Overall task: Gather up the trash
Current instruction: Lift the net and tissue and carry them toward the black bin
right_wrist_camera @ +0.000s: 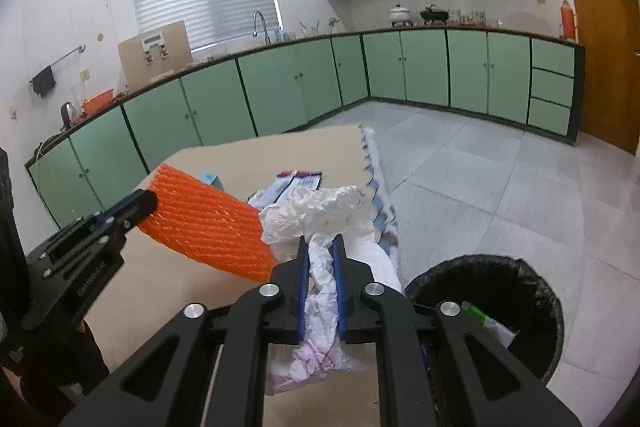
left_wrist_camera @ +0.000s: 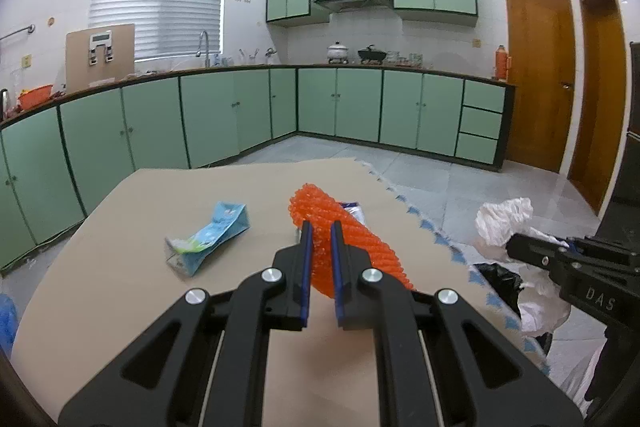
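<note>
two pieces of trash are held at once. the orange foam net (left_wrist_camera: 352, 247) is pinched near one end by the left gripper (left_wrist_camera: 320, 227), whose jaws are nearly shut on it, and it is carried above the cardboard sheet (left_wrist_camera: 120, 227). the crumpled white paper (right_wrist_camera: 320, 267) is clamped between the nearly shut jaws of the right gripper (right_wrist_camera: 320, 241), above the near edge of the same sheet, with loose folds hanging out ahead of and below the pads.

the black-lined bin (right_wrist_camera: 520, 275) is seen just beside the cardboard sheet, on the floor to its right, with some waste already inside.

a blue crushed carton (left_wrist_camera: 212, 239) and a printed wrapper (right_wrist_camera: 288, 187) are left lying on the cardboard sheet.

several failures are judged possible. the net is soft and held only at its edge, so it could be pulled free or could sag onto the sheet. the paper is gripped by a thin fold; it might tear or slip out short of the bin. because both grippers are close together above the cardboard sheet, the net could be brushed by the paper or by the right gripper and be knocked loose. a release made too early would drop trash onto the floor beside the bin.
</note>
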The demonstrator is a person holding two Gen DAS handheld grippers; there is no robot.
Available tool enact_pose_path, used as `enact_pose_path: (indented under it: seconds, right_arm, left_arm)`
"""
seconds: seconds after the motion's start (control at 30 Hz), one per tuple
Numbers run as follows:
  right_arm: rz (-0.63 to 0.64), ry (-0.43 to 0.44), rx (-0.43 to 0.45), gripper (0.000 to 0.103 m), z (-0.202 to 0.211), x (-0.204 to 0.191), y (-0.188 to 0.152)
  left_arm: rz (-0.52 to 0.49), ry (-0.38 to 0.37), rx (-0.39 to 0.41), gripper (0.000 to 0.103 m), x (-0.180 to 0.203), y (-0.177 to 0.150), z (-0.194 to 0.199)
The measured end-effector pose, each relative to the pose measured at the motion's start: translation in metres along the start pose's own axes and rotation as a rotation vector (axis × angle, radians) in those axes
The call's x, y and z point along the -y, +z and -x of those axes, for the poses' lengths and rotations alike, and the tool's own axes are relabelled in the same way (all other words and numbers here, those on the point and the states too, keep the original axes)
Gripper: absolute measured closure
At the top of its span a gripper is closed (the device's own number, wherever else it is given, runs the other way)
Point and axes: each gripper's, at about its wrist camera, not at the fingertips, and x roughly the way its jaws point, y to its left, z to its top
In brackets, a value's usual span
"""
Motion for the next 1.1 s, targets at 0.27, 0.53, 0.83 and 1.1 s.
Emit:
enact_pose_path:
  seconds: [0.27, 0.53, 0.83, 1.1]
  right_arm:
    - [-0.015, -0.059, 0.060, 0.092, 0.023, 0.022, 0.022]
    - [-0.052, -0.136, 0.112, 0.092, 0.047, 0.056, 0.035]
    - [-0.098, -0.209, 0.136, 0.092, 0.068, 0.093, 0.033]
    - [-0.156, -0.276, 0.108, 0.092, 0.070, 0.150, 0.024]
  left_arm:
    - [-0.019, -0.076, 0.024, 0.095, 0.032, 0.013, -0.004]
    - [-0.053, -0.166, 0.027, 0.095, 0.077, 0.022, -0.017]
    - [-0.101, -0.258, 0.028, 0.095, 0.133, 0.028, -0.027]
    - [-0.145, -0.321, -0.038, 0.095, 0.193, 0.024, -0.059]
